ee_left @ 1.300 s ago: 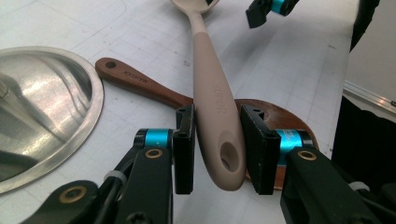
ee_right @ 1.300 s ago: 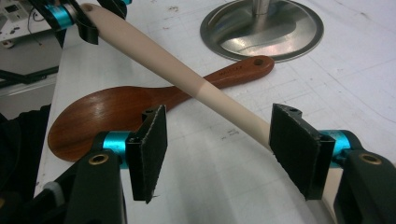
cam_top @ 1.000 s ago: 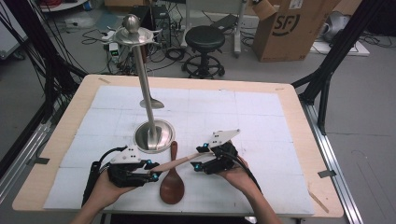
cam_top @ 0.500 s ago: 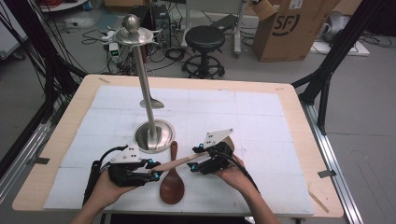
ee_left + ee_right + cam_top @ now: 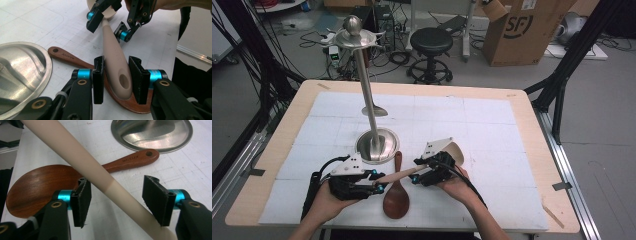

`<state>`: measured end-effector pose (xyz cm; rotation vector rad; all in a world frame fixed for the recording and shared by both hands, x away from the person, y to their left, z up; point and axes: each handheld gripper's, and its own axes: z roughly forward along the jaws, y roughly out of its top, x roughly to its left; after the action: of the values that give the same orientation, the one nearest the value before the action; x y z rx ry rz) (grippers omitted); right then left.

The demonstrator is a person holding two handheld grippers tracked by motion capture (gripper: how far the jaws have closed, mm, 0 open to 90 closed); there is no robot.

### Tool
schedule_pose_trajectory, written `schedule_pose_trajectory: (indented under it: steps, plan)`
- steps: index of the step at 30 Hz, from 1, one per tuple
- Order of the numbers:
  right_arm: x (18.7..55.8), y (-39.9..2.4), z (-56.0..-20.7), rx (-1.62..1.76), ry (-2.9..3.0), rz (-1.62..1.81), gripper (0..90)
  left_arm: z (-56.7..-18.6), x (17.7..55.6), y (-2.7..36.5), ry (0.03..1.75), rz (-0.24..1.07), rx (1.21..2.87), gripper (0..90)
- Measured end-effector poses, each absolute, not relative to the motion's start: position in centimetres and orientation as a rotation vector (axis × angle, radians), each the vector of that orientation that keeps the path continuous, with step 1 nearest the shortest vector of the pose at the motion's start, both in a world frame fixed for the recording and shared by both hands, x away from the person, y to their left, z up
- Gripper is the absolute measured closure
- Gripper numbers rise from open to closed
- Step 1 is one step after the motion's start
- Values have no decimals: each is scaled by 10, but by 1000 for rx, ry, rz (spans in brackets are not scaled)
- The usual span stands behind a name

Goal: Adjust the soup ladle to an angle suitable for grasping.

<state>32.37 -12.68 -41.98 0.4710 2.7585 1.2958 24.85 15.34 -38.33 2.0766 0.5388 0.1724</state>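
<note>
**Pale spoon held between two grippers**

Your left gripper (image 5: 116, 80) clamps the pale spoon (image 5: 113, 53) at its handle end, just above the brown spoon (image 5: 37, 187). Your right gripper (image 5: 120, 202) straddles the shaft, jaws apart and just closing, not yet pressing. The spoon looks light, stiff and smooth, so grip the shaft squarely near the bowl.

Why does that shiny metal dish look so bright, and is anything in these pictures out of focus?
Right gripper view: the metal dish mirrors the overhead light in soft white glare; the cream spoon handle blurs up close. Left gripper view: the left claw is sharp, the dish hazy. High view: even light, faint shadows.
</note>
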Motion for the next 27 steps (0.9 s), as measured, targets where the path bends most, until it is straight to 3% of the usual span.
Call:
schedule_pose_trajectory:
  steps: [12,19,27]
  plan:
    - [324,-128,-415,464,2784,1300,491,-381,252,160,564,162,2036,670]
    - [323,-131,-408,493,2775,1326,542,-381,255,169,610,180,2018,567]
    - [326,-135,-399,534,2761,1394,608,-382,257,175,638,191,2002,523]
